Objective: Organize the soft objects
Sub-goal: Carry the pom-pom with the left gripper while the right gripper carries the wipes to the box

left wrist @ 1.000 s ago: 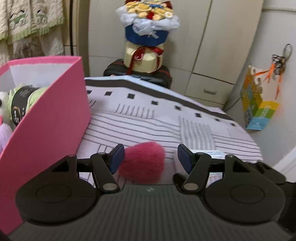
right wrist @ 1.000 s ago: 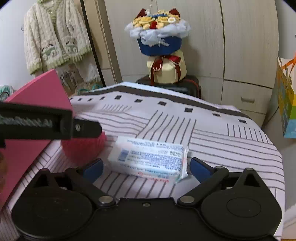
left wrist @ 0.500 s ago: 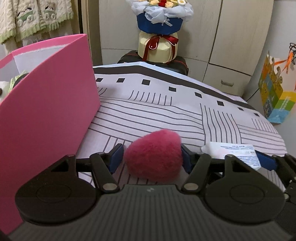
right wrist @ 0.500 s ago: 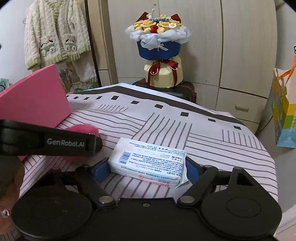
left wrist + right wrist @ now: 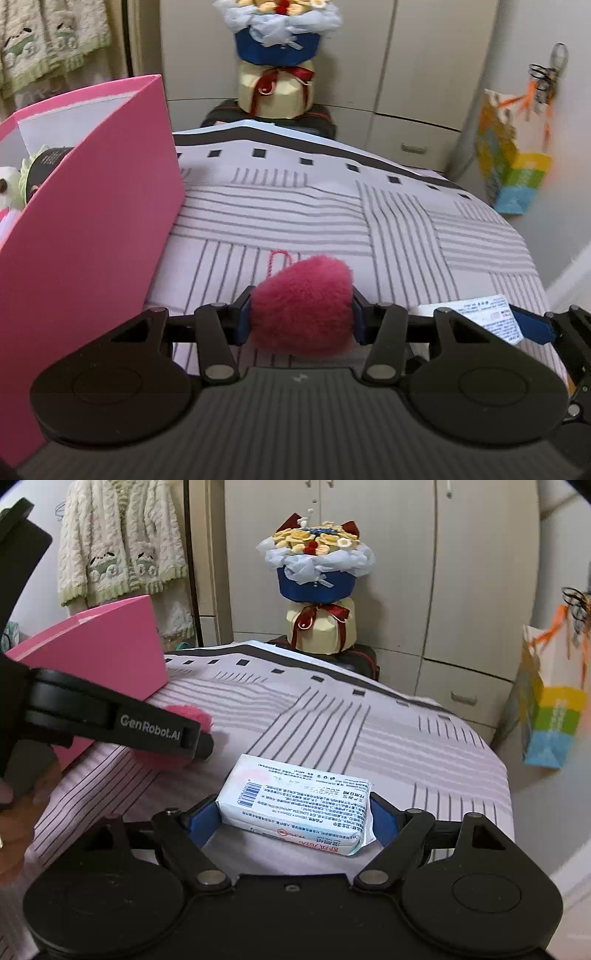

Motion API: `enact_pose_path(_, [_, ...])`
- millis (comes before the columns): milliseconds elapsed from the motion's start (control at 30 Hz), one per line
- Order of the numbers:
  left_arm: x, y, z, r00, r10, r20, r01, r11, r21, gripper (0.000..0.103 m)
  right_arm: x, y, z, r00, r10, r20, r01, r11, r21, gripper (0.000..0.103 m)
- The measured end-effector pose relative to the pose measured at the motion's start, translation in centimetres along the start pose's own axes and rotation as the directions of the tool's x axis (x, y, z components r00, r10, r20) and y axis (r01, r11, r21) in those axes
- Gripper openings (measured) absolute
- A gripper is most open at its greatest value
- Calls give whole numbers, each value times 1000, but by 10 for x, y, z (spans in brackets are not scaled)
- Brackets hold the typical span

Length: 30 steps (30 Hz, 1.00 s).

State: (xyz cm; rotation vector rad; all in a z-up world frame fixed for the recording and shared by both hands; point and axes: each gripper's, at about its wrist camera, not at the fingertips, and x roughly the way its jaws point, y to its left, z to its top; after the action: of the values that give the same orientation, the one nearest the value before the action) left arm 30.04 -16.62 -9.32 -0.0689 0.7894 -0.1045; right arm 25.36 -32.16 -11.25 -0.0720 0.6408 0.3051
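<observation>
Striped cloth covers the bench [image 5: 295, 206], beside a pink box [image 5: 92, 236]. A fuzzy pink pompom [image 5: 301, 306] is pressed by the closing left gripper [image 5: 300, 317]. A tissue pack [image 5: 295, 805] is clamped by the right gripper [image 5: 291, 819].

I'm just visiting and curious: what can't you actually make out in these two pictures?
- Pink box contents: left view, its wall hides all but some plush and a dark label.
- Pack print: right view, too small to read.
- Pompom: right view, mostly behind the left gripper, whose jaws are closing on it.
- Gift bag: left view, blurred.
</observation>
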Motion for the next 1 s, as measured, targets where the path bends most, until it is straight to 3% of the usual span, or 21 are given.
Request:
enact_pose_path(200, [-35, 6, -29, 994, -102, 33, 98, 991, 89, 49, -44, 8, -28, 997, -75, 9, 74, 997, 21, 86])
enact_pose_path(500, [-90, 24, -75, 962, -268, 45, 257, 951, 173, 49, -98, 15, -70, 994, -78, 83, 60, 978, 200, 86])
enact_pose_path(667, [-115, 40, -92, 952, -298, 64, 282, 941, 189, 49, -118, 31, -83, 990, -78, 118, 44, 963, 266, 86])
enact_pose_path(900, [-161, 76, -109, 908, -417, 47, 403, 897, 184, 49, -156, 69, -75, 981, -80, 175, 45, 980, 196, 86])
enact_pose_path(1000, [-182, 90, -115, 895, -442, 69, 423, 886, 191, 49, -170, 84, -74, 982, -39, 187, 3, 982, 188, 86])
